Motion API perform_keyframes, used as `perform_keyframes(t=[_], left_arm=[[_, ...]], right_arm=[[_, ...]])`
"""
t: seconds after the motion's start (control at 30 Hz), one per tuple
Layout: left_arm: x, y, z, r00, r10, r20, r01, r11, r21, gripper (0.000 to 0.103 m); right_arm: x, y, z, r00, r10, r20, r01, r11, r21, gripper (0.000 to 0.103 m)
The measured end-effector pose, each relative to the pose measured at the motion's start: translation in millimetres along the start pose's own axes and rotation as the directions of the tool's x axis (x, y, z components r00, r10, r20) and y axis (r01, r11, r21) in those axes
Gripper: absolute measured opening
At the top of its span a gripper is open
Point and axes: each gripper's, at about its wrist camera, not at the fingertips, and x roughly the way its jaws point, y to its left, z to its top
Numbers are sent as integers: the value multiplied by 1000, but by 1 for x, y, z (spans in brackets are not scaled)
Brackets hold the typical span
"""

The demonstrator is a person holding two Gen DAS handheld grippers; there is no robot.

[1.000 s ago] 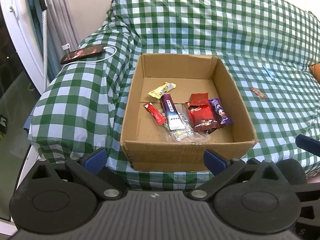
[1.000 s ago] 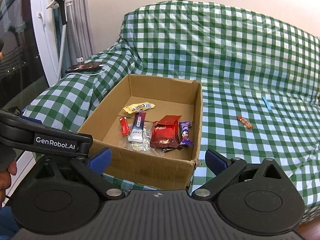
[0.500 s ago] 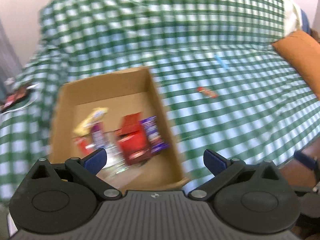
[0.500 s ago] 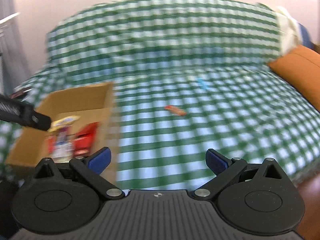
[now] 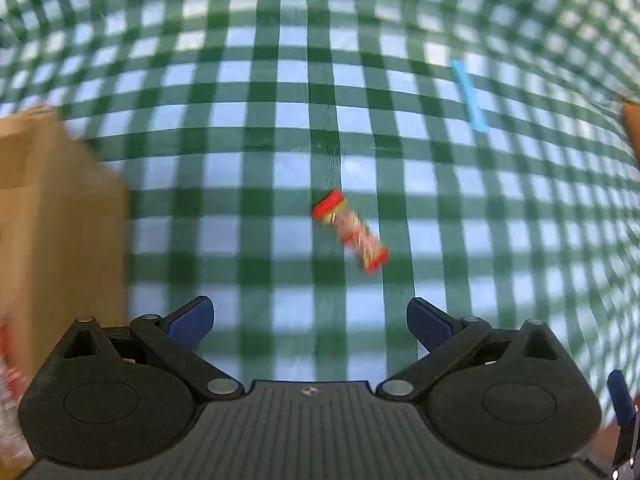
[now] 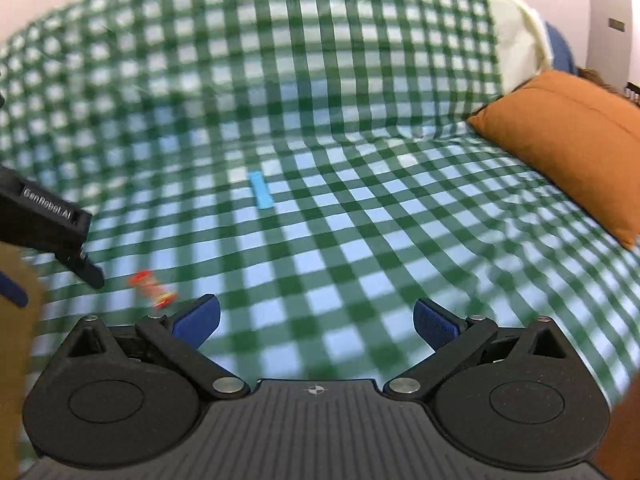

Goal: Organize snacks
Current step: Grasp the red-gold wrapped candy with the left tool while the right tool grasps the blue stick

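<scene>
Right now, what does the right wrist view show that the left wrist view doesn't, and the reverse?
Only the right wrist view shows the cream pillow, the full orange cushion and the body of the left gripper. Only the left wrist view shows the cardboard box wall clearly, with blurred wrappers at its lower edge. Both share the checked cloth, the red candy and the blue strip, each seen between open jaws.

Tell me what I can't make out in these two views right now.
- Red snack: motion blur in both views; its print is unreadable.
- Box: cut off by the left edge of the left wrist view; the snacks inside show only as a red smear.
- Blue strip: too small and soft to identify in either view.
- Orange cushion: cut off by the right edge of the right wrist view.
- Left gripper and right gripper: fingers apart, empty.
</scene>
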Motion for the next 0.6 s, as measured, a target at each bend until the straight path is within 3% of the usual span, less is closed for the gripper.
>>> perform_keyframes(t=[0.13, 0.23, 0.37, 0.43, 0.5, 0.6], left_arm=[[53, -13, 32, 999, 24, -33, -25, 999, -21, 103], [76, -9, 37, 998, 22, -57, -22, 1000, -10, 103], [82, -5, 34, 999, 31, -29, -31, 999, -9, 103], [83, -9, 30, 998, 50, -23, -49, 998, 29, 103], [83, -15, 26, 997, 71, -11, -70, 995, 70, 103], [84, -16, 26, 997, 74, -11, -74, 995, 60, 103]], right_arm=[[96, -2, 22, 1000, 2, 19, -1, 999, -54, 102], [160, 17, 40, 997, 65, 36, -62, 993, -99, 102], [238, 55, 66, 993, 115, 30, -111, 987, -114, 102], [273, 73, 76, 992, 124, -26, -126, 986, -106, 103], [288, 82, 77, 994, 105, 25, -101, 987, -126, 103], [293, 82, 81, 993, 116, 27, -113, 987, -111, 103]])
